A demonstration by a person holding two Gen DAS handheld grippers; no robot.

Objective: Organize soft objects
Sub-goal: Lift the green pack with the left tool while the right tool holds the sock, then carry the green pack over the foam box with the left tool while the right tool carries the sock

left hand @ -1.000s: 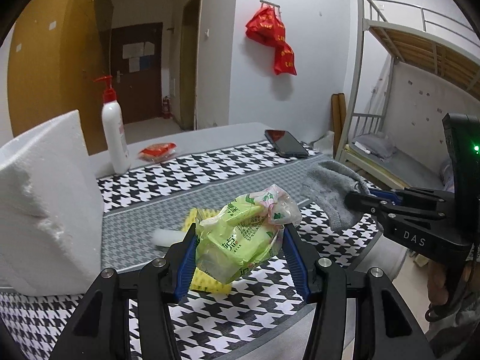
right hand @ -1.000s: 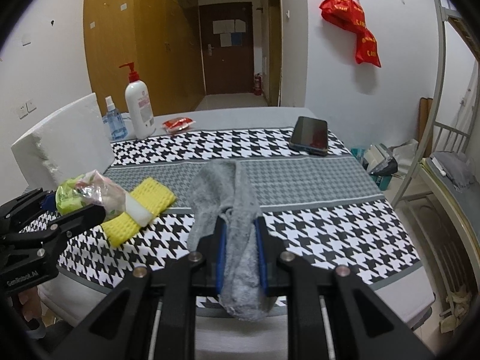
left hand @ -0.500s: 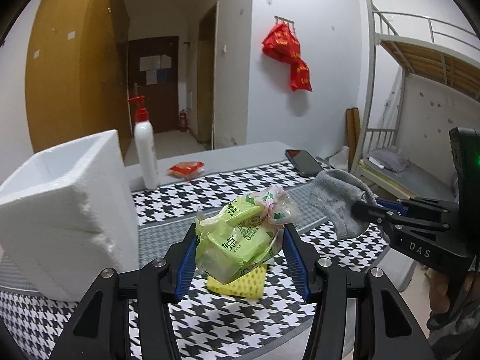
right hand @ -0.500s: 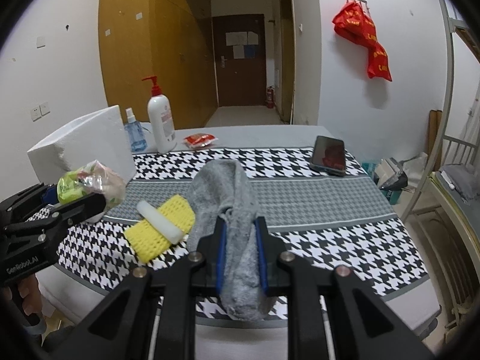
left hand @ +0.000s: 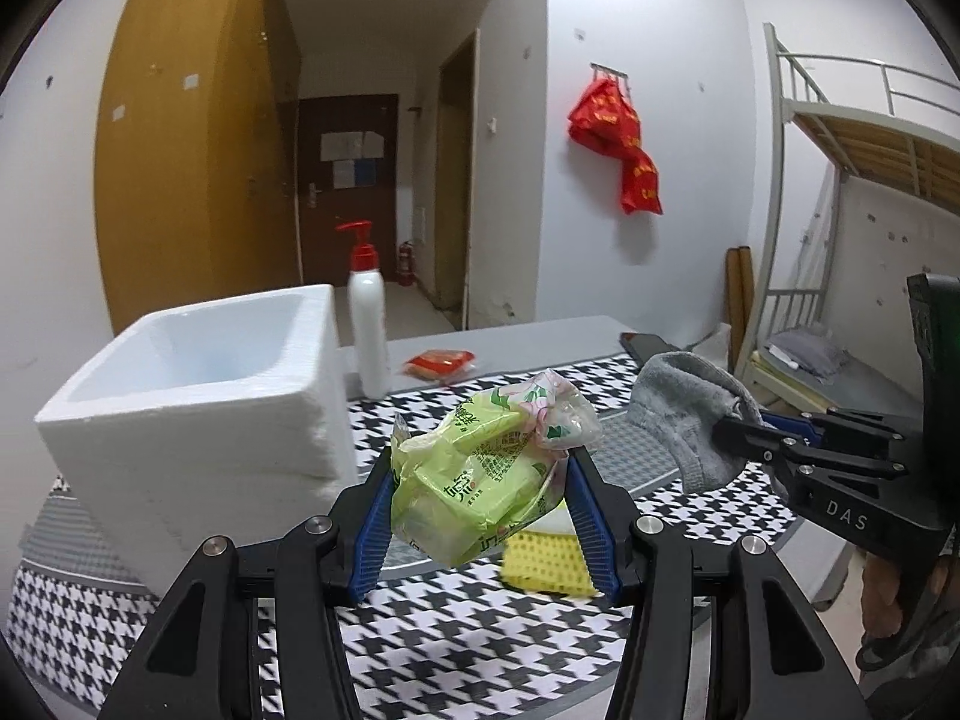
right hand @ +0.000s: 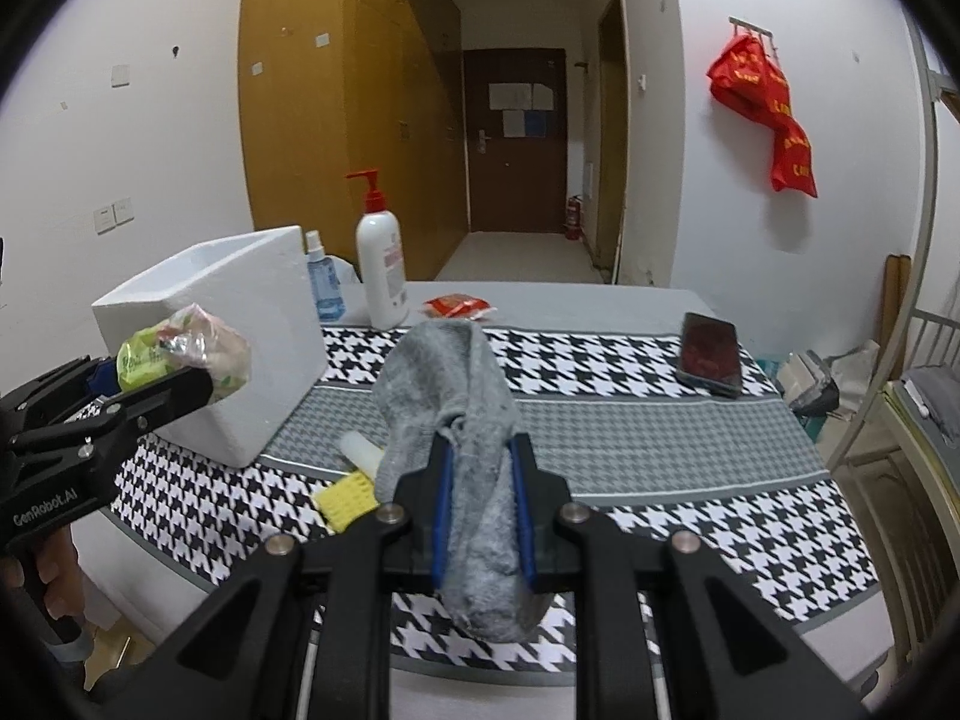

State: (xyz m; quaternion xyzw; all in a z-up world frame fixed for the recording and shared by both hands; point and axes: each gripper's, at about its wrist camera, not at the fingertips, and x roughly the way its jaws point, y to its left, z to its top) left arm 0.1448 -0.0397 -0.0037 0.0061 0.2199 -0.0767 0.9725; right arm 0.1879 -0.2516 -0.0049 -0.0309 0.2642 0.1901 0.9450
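Note:
My left gripper (left hand: pixel 480 480) is shut on a green tissue pack (left hand: pixel 486 474) in crinkled plastic, held above the table just right of the white foam box (left hand: pixel 198 408). In the right wrist view the same green tissue pack (right hand: pixel 180 351) hangs beside the foam box (right hand: pixel 240 324). My right gripper (right hand: pixel 480 480) is shut on a grey sock (right hand: pixel 456 414), which droops over and below the fingers. The grey sock (left hand: pixel 690 414) also shows at the right of the left wrist view. A yellow sponge (right hand: pixel 348 498) with a white block (right hand: pixel 360 450) on it lies on the houndstooth cloth (right hand: pixel 600 360).
A white pump bottle (right hand: pixel 381 264) and a small blue spray bottle (right hand: pixel 324 282) stand behind the box. A red packet (right hand: pixel 459 306) and a phone (right hand: pixel 708 354) lie farther back. A bunk bed frame (left hand: pixel 840 180) stands to the right of the table.
Both grippers have risen and moved left toward the foam box with their loads. The box's open top has come into the left wrist view.

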